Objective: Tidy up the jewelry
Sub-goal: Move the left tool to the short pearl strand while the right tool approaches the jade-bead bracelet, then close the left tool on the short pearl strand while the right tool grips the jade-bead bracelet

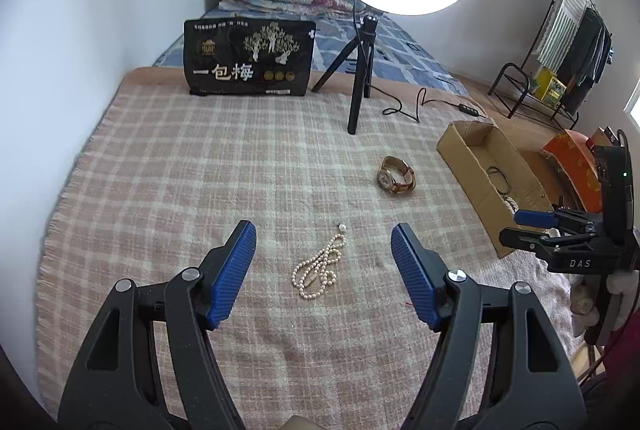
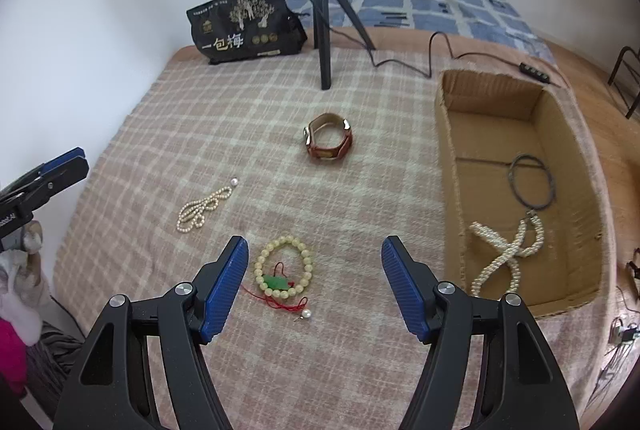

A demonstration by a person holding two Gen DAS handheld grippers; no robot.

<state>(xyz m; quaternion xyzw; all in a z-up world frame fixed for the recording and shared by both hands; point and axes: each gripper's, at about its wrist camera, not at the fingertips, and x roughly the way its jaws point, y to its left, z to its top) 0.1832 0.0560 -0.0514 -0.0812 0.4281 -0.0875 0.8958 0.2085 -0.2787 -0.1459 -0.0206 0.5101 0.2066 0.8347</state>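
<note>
The plaid blanket [image 2: 168, 134] offers broad bare cloth left of the cardboard box [image 2: 450, 166], whose long axis runs away from the cameras. Left of the box lie the watch [image 2: 329, 137], the pearl necklace [image 1: 318, 267], stretched lengthwise away, and the bead bracelet [image 2: 283, 267]. The left gripper [image 1: 323, 276] and right gripper [image 2: 313, 284] gape wide, holding nothing.
</note>
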